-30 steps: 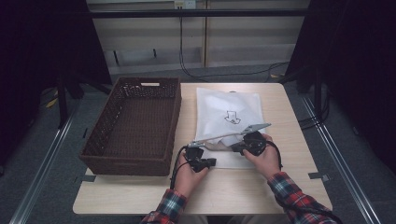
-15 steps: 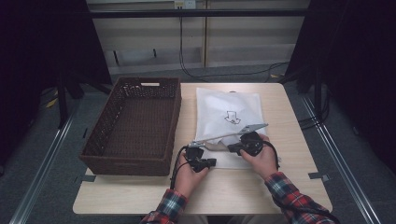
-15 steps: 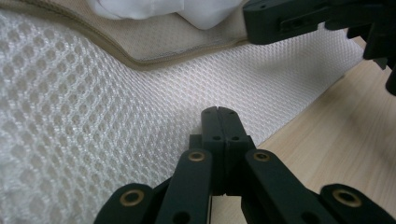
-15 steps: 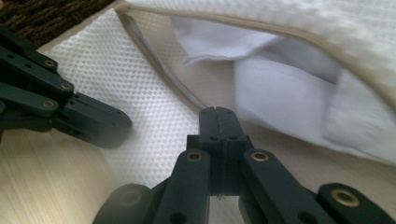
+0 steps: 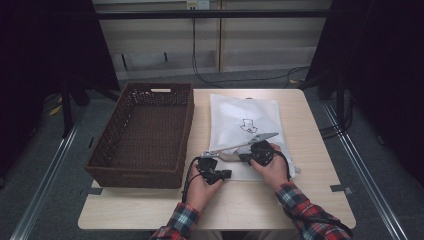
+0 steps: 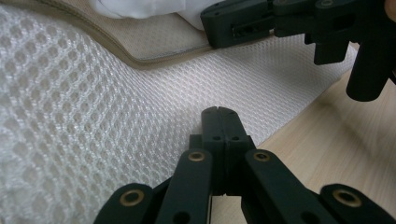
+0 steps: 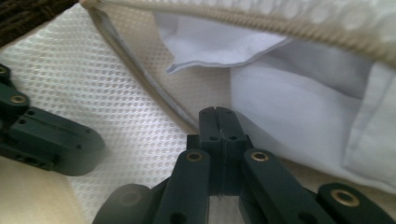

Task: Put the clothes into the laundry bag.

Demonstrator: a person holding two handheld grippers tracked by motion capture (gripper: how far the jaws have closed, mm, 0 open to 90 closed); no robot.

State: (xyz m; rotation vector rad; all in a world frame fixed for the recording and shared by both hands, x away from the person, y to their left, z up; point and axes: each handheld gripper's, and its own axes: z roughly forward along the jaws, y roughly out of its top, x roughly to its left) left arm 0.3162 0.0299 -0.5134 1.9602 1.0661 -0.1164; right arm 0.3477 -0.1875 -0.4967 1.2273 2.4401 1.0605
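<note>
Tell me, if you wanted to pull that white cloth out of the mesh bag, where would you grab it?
Probably by the loose folded corner of the white cloth that shows in the bag's open mouth. Come in from the person's side, through the gap under the lifted zipper edge of the mesh bag. That corner sticks out free, so closed jaws could pinch it without catching mesh.

White mesh bag (image 5: pixel 245 127), zipper open

Dim room, lit surface, soft close-ups.

From above, the surface (image 5: pixel 310 120) is evenly lit while both sides fall into near black. Both gripper views are bright; near claw links blur, and the mesh bag (image 6: pixel 93 116) softens toward the edges.
</note>
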